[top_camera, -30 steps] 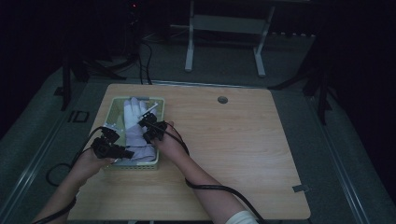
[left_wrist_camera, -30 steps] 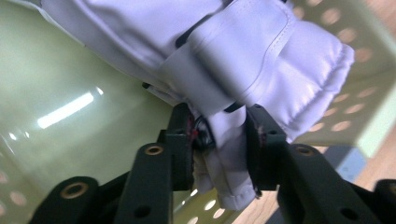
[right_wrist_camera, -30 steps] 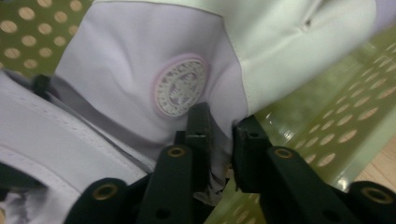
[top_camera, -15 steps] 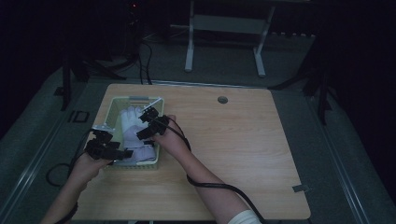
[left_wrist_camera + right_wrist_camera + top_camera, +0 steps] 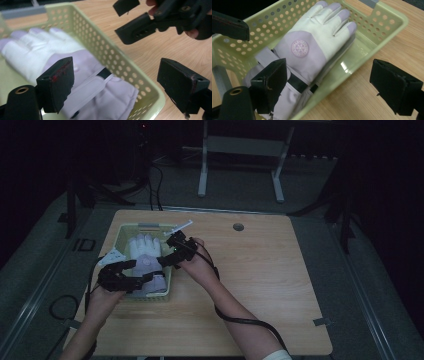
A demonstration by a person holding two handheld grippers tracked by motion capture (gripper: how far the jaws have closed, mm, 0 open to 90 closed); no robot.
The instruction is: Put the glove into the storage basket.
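High view: both hand-held grippers at basket, glove inside, nothing gripped.
Left hand-held gripper (image 5: 131, 270) and right hand-held gripper (image 5: 164, 261) both gape wide, empty. White-and-lilac padded glove (image 5: 312, 50), round badge, dark cuff strap, lies flat in the green perforated basket (image 5: 147, 226) on the desk (image 5: 270, 270). Judgement: pinch cuff, clear the basket wall.

I observe a dim room, its walls lost in darkness. A light wooden table (image 5: 280, 285) stands on grey floor (image 5: 380, 285). Behind it, a white metal frame (image 5: 240, 150); black stands (image 5: 70, 195) and cables (image 5: 155, 185) at left.
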